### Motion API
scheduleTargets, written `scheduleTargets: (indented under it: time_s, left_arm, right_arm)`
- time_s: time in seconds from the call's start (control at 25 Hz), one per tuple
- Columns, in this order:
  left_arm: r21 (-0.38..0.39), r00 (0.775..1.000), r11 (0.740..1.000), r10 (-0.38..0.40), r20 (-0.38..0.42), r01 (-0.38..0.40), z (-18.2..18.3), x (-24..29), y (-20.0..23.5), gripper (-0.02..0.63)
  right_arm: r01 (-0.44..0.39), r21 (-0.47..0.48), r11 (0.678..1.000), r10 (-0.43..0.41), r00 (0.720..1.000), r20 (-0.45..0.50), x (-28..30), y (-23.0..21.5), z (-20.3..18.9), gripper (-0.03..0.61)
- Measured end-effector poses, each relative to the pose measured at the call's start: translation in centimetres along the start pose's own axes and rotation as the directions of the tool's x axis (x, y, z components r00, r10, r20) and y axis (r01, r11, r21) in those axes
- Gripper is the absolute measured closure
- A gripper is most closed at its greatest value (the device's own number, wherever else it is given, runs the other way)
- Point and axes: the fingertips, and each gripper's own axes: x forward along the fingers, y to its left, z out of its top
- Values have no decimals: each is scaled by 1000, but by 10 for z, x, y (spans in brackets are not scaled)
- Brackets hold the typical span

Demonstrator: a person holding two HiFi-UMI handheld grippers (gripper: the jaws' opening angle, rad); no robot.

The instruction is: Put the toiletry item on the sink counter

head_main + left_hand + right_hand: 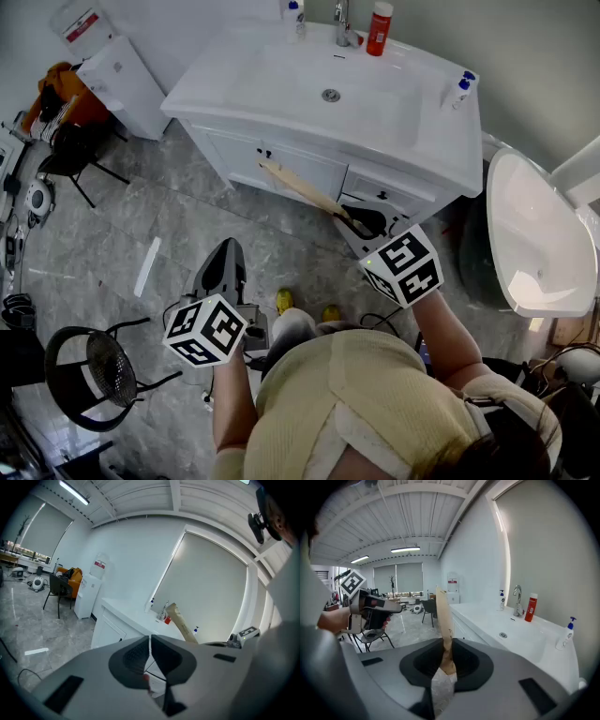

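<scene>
Head view: white sink counter at top, with a faucet and red bottle along the back edge, 1 pump bottle at the right corner and 1 more left of the faucet. A toilet stands just right of the counter; a black chair is well apart on the left. The tan paper-wrapped toiletry packet hangs in front of the cabinet doors, below the counter's front edge and not on the counter. Its long axis runs diagonally, gripped end lower right, free end pointing upper left toward the doors. Right gripper view: right gripper jaws clamp narrow on the packet's lower end, and the packet rises straight out between them, slightly tilted. Left gripper view: left gripper jaws stand together with only a hairline gap, nothing between them; it is held back over the grey floor, well apart from the cabinet.
</scene>
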Motion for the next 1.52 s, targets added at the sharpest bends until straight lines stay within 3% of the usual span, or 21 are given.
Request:
scheduleTargets:
  time_s: [0.68, 0.96, 1.52]
  left_arm:
    - [28, 1000, 1000, 5, -27, -4, -3, 17, -6, 566]
    - [48, 1000, 999, -5, -28, 6, 11, 35, 4, 566]
    - [36, 1000, 999, -17, -26, 18, 60, 72, 67, 566]
  right_arm:
    - [-15, 18, 1000, 16, 1000, -20, 6, -15, -7, 509]
    - [-11, 2, 1000, 11, 999, -37, 24, -19, 2, 508]
    - [8, -27, 1000, -10, 997, -71, 95, -24, 46, 508]
